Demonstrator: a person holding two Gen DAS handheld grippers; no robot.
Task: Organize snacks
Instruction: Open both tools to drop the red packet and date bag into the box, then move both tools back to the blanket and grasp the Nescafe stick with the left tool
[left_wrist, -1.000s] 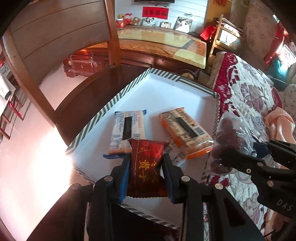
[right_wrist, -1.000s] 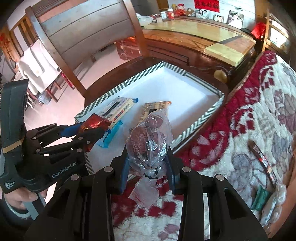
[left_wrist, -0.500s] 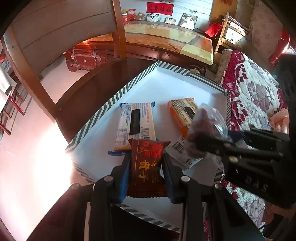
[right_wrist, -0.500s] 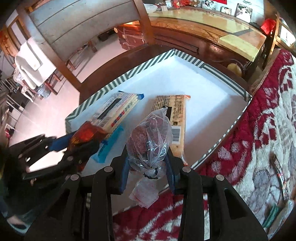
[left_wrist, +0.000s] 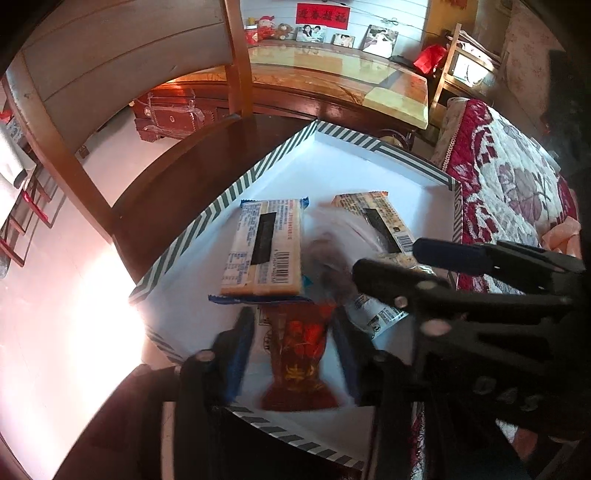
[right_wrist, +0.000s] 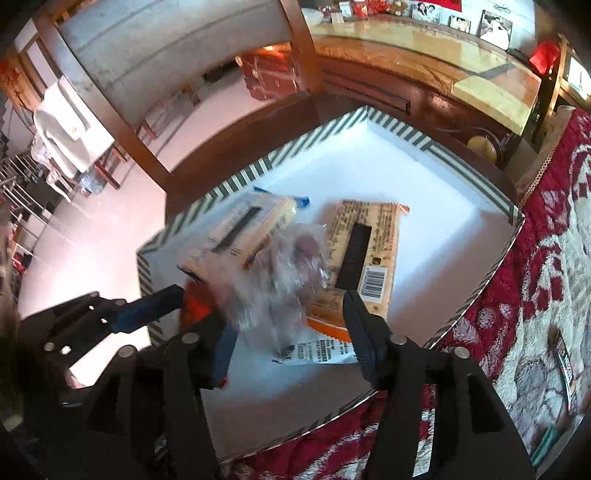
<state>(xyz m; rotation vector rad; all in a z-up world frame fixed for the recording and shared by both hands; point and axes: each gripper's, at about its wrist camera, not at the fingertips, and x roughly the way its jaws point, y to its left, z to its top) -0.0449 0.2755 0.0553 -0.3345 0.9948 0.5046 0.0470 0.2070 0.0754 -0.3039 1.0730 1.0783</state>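
Note:
A white tray with a striped rim (left_wrist: 236, 184) (right_wrist: 410, 133) holds a blue-edged cracker pack (left_wrist: 264, 247) (right_wrist: 243, 225) and an orange-edged cracker pack (left_wrist: 380, 221) (right_wrist: 365, 251). My left gripper (left_wrist: 293, 350) is open, with the red snack packet (left_wrist: 299, 365) lying loose between its fingers near the tray's front edge. My right gripper (right_wrist: 290, 339) is open over the tray, and the clear bag of dark red fruit (right_wrist: 284, 266) (left_wrist: 328, 266) is blurred, just ahead of its fingers, above the packs.
The tray sits on a dark wooden chair seat (left_wrist: 177, 184) with a grey chair back (left_wrist: 110, 66) behind. A red and white floral blanket (left_wrist: 517, 177) (right_wrist: 535, 295) lies to the right. A wooden counter (left_wrist: 332, 77) stands beyond.
Both grippers have opened. The red packet has dropped from the left gripper onto the tray. The right gripper moved left over the tray and let go of the fruit bag.

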